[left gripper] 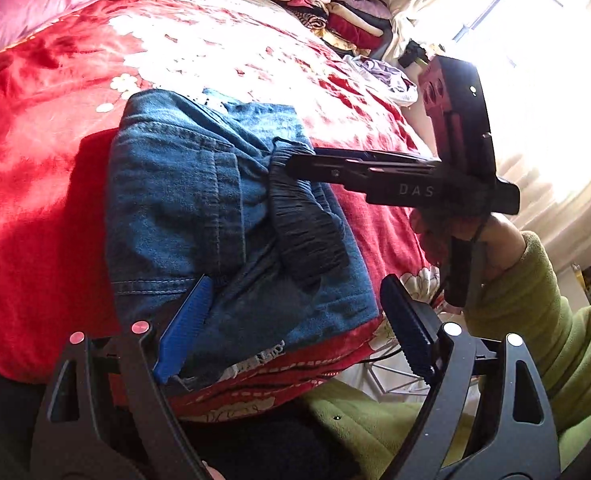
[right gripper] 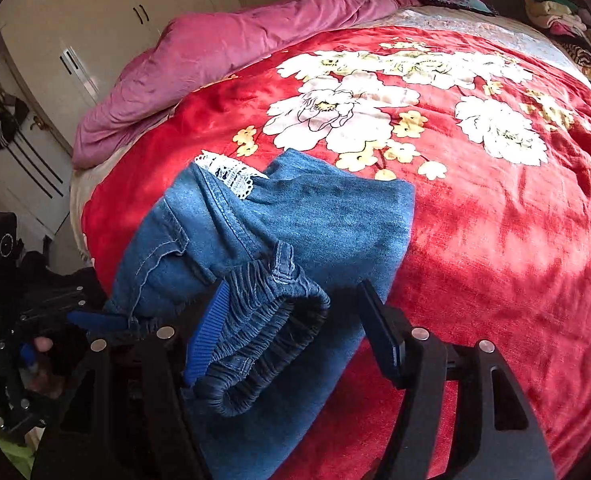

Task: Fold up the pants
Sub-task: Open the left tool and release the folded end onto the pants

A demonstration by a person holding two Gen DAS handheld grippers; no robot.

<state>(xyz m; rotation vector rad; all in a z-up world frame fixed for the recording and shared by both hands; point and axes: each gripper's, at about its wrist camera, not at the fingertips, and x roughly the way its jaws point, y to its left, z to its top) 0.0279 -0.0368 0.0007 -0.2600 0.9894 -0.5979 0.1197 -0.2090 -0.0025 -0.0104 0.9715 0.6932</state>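
Observation:
The blue jeans (left gripper: pixel 199 200) lie folded into a short bundle on the red flowered blanket (left gripper: pixel 35 200), near its front edge. White lace trim (right gripper: pixel 231 174) shows at the far end of the bundle. My left gripper (left gripper: pixel 295 320) is open and wide, with its left blue pad (left gripper: pixel 183 332) resting against the near denim edge and its right pad off the cloth. My right gripper (right gripper: pixel 295 320) is open above the gathered elastic waistband (right gripper: pixel 263 332). The waistband lies between its pads against the left one, and the right pad stands apart. In the left wrist view the right gripper (left gripper: pixel 291 164) reaches in from the right.
A pink duvet (right gripper: pixel 223 48) is bunched at the far left of the bed. Stacked folded clothes (left gripper: pixel 335 12) sit at the far right corner by a bright window (left gripper: pixel 515 40). Wardrobe doors (right gripper: pixel 95 20) stand behind. A green sleeve (left gripper: pixel 535 320) holds the right gripper.

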